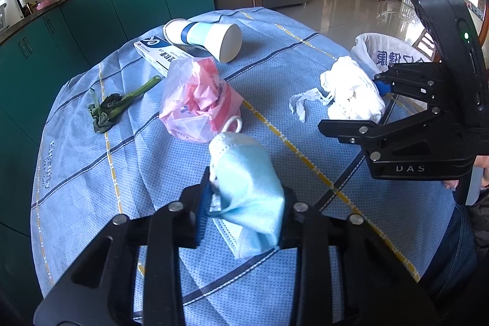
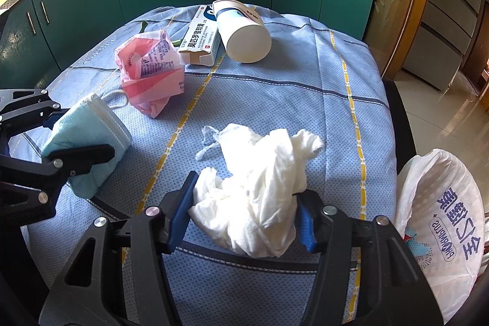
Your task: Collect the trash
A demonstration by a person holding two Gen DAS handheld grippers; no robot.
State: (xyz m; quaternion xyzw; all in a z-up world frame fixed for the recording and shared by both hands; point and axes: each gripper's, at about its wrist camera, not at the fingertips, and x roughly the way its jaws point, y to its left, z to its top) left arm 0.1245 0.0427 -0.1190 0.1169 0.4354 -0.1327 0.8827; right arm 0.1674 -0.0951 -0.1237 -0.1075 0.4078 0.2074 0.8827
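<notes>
**Mask and tissue clamped over the blue-clothed worktop**

A crumpled light-blue face mask (image 1: 247,188) was held between the fingers of the left gripper (image 1: 244,213), which were closed on it; one white ear loop (image 1: 233,124) hung free beyond the mask. A wad of white tissue (image 2: 259,194) was pinched between the blue-padded fingers of the right gripper (image 2: 244,222), a twisted strand of it trailing onto the cloth. Both items were held just above the worktop (image 2: 305,87), which was covered by a blue checked cloth with yellow stripes.

Farther back on the cloth, a pink-and-clear plastic bag (image 1: 198,100) was seen lying crumpled near the middle. Behind it lay a white medicine carton (image 2: 200,35), and a paper cup (image 2: 244,29) was tipped on its side, resting against the carton. A wilted green vegetable stalk (image 1: 122,104) lay apart to the left of the bag. A white printed bag (image 2: 443,222) stood open just off the worktop's right edge, beside the right gripper.
</notes>
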